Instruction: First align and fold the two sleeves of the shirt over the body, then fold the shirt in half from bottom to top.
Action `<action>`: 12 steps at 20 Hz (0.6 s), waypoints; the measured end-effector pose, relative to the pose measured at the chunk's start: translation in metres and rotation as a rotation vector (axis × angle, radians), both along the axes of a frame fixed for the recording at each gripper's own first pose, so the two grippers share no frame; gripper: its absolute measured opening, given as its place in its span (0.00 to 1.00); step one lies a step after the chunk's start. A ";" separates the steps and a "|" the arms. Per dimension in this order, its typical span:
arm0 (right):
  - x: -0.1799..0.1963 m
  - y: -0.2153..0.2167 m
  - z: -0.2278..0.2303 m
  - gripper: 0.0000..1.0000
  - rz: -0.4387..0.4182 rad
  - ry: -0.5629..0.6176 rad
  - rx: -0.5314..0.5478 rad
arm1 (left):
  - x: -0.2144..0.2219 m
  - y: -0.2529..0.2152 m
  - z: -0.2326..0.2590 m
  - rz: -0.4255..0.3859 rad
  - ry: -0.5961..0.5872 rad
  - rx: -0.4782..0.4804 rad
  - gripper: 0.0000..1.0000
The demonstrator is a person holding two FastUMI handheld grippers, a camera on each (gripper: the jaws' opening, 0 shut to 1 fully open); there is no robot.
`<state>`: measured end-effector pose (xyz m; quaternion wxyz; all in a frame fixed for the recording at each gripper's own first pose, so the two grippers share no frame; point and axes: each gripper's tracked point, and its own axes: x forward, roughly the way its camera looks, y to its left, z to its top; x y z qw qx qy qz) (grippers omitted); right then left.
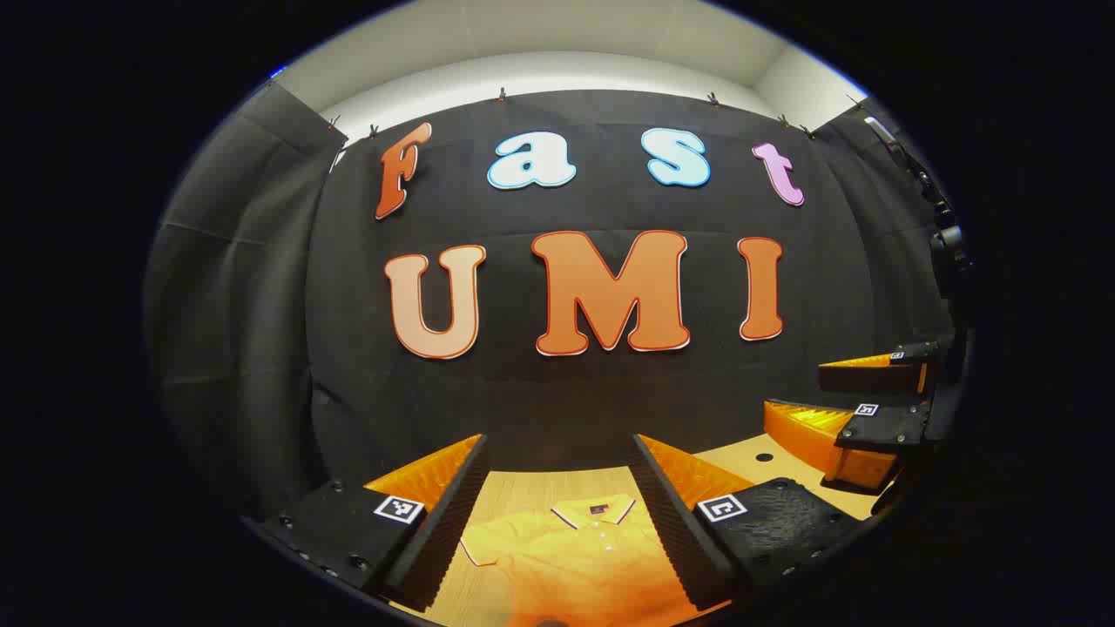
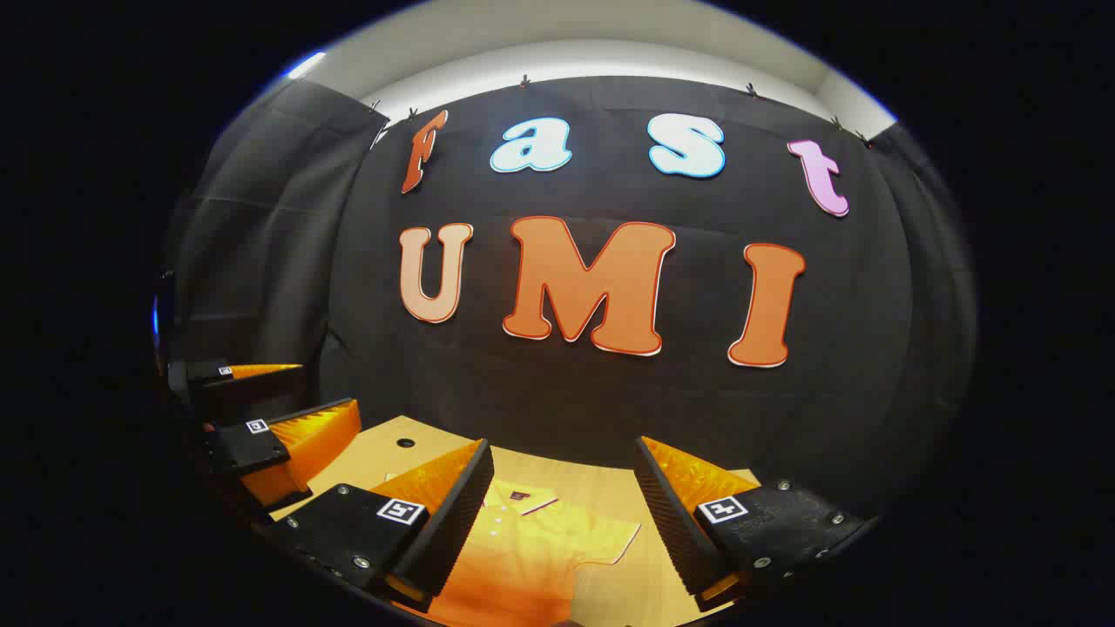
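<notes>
Left hand-held gripper (image 1: 557,514): right at the bottom of the left gripper view, fingers spread wide apart, nothing between them, held up above the table.
Right hand-held gripper (image 2: 562,514): same story in the right gripper view, fingers wide apart and gripping nothing; in the left gripper view it sits off at the right edge, jaws parted there too.
Shirt (image 1: 575,557): yellow-orange polo lying flat on the table, seen through the gap between the left hand-held gripper's fingers, collar pointing away toward the wall.
Collar (image 1: 599,509): spread open, trimmed edge, small dark tag inside the neck, a row of small buttons running down from it.
Sleeves: one short sleeve (image 1: 482,542) lies spread out to the left in the left gripper view; the other (image 2: 614,531) lies spread out to the right in the right gripper view. Neither is folded over the body.
Table (image 1: 523,492): light wood, with a small dark round hole (image 1: 764,457) near its far edge, beyond the shirt.
Wall (image 1: 261,287): black cloth hanging behind the table, pale ceiling band above it.
</notes>
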<state>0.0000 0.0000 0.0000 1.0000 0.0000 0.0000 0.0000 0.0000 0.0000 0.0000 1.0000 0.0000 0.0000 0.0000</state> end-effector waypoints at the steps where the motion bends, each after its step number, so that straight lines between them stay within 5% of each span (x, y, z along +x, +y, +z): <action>1: -0.002 0.001 0.001 0.98 -0.005 -0.002 0.006 | -0.002 -0.001 -0.001 -0.004 0.000 -0.001 0.98; 12: -0.020 0.018 0.001 0.98 -0.034 -0.001 -0.043 | -0.022 0.020 -0.003 -0.014 -0.007 -0.004 0.98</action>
